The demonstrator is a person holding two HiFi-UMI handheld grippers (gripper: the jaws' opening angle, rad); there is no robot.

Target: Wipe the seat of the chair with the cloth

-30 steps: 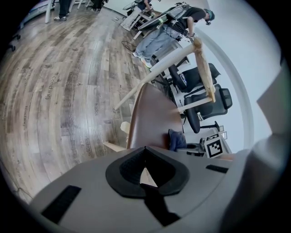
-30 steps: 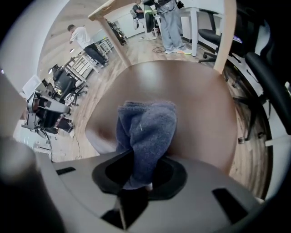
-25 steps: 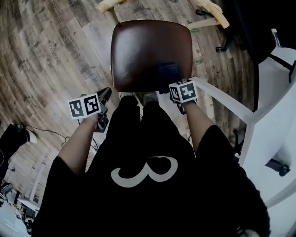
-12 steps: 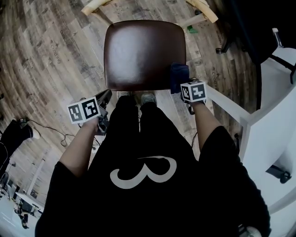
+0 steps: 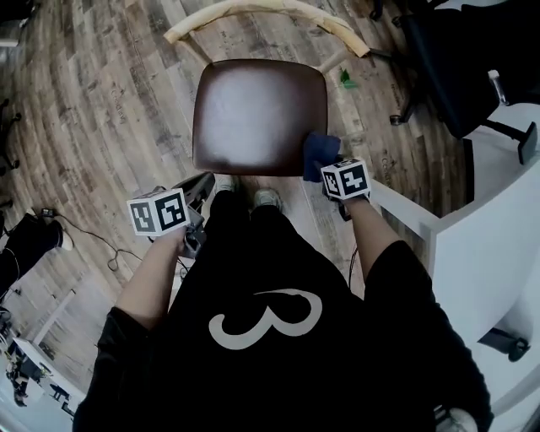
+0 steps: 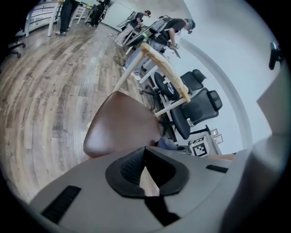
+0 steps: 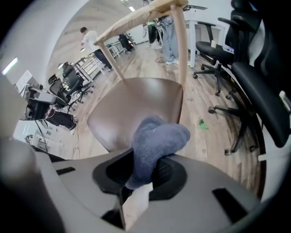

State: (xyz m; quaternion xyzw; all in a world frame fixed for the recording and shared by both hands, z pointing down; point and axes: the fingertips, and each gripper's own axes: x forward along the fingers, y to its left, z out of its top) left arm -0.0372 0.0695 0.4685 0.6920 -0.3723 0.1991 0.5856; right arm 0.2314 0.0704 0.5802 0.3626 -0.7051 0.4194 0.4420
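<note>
Right gripper (image 5: 332,169) is clamped on the blue cloth (image 5: 319,153). In the right gripper view the jaws pinch one end of it and the rest bulges out in a wad (image 7: 157,139). The cloth sits at the near right corner of the brown chair seat (image 5: 257,114), at its edge; I can't tell whether it touches the seat.

Left gripper (image 5: 200,185) hangs just off the seat's near left corner. Its jaws are together with nothing between them, and it is clear of the seat.

The wooden backrest (image 5: 270,10) is at the seat's far side, and black office chairs (image 7: 254,68) stand on the plank floor to the right of the seat.

Risks, as judgement:
- The wad is held by one end only, so drag on the glossy seat could pull it out of the jaws.
- A bunched cloth gives a small contact patch, so parts of the seat may get missed.
- Pressing too low could scrape the jaw tips on the seat.
- Nothing steadies the chair, so a hard push could slide it on the floor.
</note>
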